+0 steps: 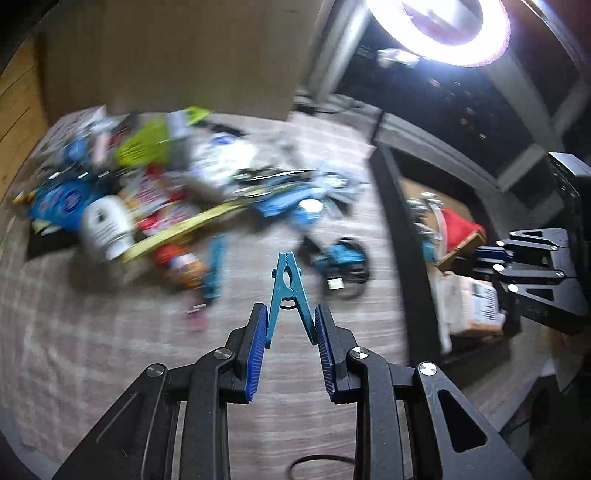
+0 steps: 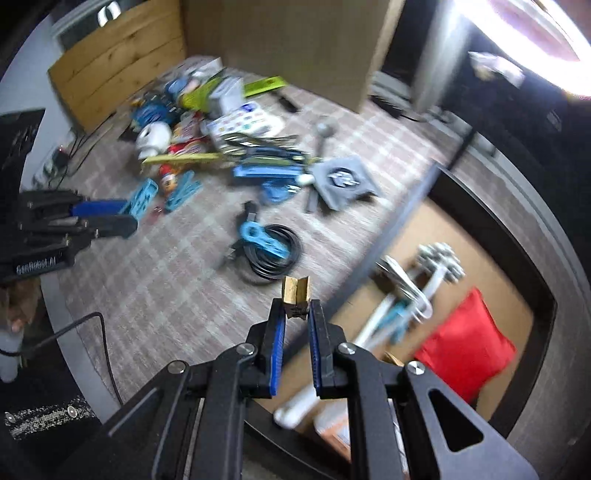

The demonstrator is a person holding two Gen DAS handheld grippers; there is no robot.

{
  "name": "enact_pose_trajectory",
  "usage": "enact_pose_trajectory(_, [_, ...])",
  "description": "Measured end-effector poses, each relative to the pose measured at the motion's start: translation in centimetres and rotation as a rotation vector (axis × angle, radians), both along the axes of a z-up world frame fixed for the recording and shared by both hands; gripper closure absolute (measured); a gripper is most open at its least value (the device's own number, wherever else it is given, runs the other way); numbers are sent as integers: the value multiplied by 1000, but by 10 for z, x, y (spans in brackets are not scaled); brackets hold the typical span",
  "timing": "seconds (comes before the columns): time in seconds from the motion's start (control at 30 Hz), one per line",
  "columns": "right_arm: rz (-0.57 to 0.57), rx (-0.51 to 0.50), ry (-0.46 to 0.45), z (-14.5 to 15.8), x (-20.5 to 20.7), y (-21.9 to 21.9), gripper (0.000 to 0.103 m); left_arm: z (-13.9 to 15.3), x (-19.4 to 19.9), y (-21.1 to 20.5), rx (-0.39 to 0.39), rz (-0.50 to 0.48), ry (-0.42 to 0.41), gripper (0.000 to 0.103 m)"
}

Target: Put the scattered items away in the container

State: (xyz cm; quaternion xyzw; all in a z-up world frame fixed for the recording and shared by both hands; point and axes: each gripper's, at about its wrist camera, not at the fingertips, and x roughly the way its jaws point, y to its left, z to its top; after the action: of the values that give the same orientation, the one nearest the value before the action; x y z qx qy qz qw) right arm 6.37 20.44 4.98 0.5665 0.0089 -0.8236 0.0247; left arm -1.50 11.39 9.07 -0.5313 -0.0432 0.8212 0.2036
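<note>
My left gripper (image 1: 290,314) is shut on a teal clothes peg (image 1: 286,286) by its two handles, held above the checked cloth. It also shows in the right wrist view (image 2: 110,216) at the left. My right gripper (image 2: 296,308) is shut on a small wooden block (image 2: 295,297), just over the near left edge of the black-rimmed container (image 2: 417,192). The right gripper appears in the left wrist view (image 1: 491,258) over the container (image 1: 391,206). Inside lie a red cloth (image 2: 467,343), a white hanger (image 2: 413,291) and boxes.
A pile of scattered items (image 2: 207,129) lies at the far left of the cloth: packets, a white roll (image 1: 105,225), rulers, blue pegs (image 2: 183,192). A coiled black cable with a blue clip (image 2: 267,251) lies mid-cloth. A cardboard box (image 2: 295,40) stands behind. A ring light (image 1: 439,26) glares above.
</note>
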Motion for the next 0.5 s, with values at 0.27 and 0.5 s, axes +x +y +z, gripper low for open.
enact_pose_trajectory(0.27, [-280,-5,49,13,57,98,91,21,1,97,32,-194,32,78])
enact_pose_trajectory(0.5, [-487,64,88,19,105,168,90,39,7,170,44,-313,69,73])
